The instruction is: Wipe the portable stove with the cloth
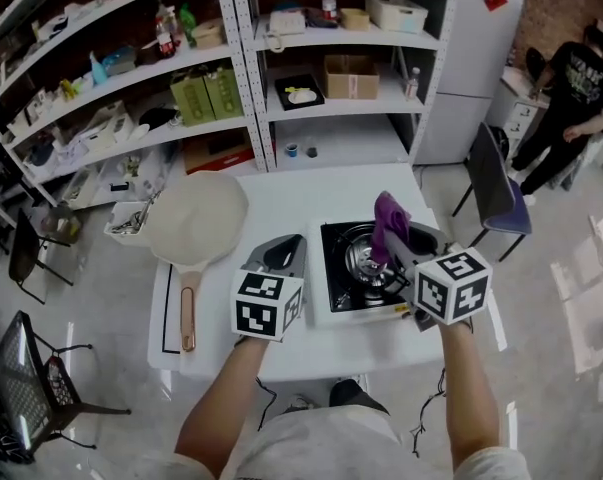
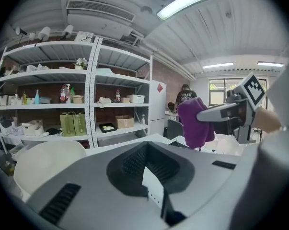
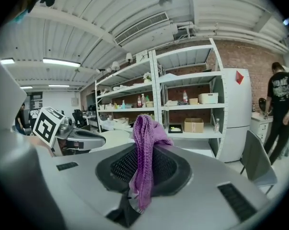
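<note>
The portable stove (image 1: 333, 268), white with a black top and a metal burner, sits on the white table (image 1: 281, 198) in the head view. My right gripper (image 1: 393, 236) hovers over the stove, shut on a purple cloth (image 1: 388, 222) that hangs from its jaws. The cloth (image 3: 145, 143) drapes down in front of my right gripper (image 3: 143, 153) in the right gripper view. My left gripper (image 1: 285, 252) is held just left of the stove, shut with nothing in it. In the left gripper view, the cloth (image 2: 195, 121) shows to the right, beyond my left gripper (image 2: 147, 150).
A cream round pan (image 1: 197, 220) with a pinkish handle (image 1: 188, 314) lies on the table's left part. White shelving (image 1: 251, 78) full of goods stands behind the table. A dark chair (image 1: 495, 182) and a person (image 1: 577, 86) are at the right.
</note>
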The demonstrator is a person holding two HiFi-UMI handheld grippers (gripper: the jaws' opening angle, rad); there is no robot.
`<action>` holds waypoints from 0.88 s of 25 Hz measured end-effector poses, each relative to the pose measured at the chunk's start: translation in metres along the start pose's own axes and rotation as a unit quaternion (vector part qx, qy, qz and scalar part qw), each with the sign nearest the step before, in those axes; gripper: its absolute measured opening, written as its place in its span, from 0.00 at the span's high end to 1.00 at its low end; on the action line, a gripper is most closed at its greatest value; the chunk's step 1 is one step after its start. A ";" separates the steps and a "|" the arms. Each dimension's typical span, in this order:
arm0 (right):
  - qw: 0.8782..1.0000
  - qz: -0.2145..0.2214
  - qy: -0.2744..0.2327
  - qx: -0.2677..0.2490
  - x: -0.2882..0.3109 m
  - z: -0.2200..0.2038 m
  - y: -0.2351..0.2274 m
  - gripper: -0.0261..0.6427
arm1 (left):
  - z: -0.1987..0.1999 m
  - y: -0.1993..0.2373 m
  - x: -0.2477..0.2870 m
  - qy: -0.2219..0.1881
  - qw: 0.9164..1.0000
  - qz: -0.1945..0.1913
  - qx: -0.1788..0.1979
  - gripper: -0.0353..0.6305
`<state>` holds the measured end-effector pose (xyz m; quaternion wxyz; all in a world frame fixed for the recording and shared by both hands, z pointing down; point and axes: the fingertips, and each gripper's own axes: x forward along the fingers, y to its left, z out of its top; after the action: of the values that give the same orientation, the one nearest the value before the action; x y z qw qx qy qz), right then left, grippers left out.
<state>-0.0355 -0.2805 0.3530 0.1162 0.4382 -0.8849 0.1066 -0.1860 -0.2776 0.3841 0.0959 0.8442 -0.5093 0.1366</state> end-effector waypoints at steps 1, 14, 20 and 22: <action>1.000 -0.006 -0.007 0.000 -0.002 -0.001 0.004 0.87 | -0.002 0.002 -0.005 0.000 1.000 0.002 0.001 0.94; 0.999 -0.036 -0.030 0.005 -0.015 -0.025 0.046 0.87 | -0.028 0.007 -0.042 0.001 1.000 -0.001 0.006 0.94; 0.999 -0.039 -0.029 0.001 -0.019 -0.023 0.052 0.87 | -0.026 0.008 -0.047 -0.002 1.000 -0.004 0.003 0.94; 0.999 -0.040 -0.029 0.001 -0.019 -0.023 0.054 0.87 | -0.025 0.009 -0.048 -0.003 1.000 -0.006 0.004 0.94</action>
<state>-0.0646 -0.2273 0.3644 0.0943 0.4760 -0.8697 0.0902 -0.2184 -0.2337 0.3920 0.0919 0.8479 -0.5043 0.1350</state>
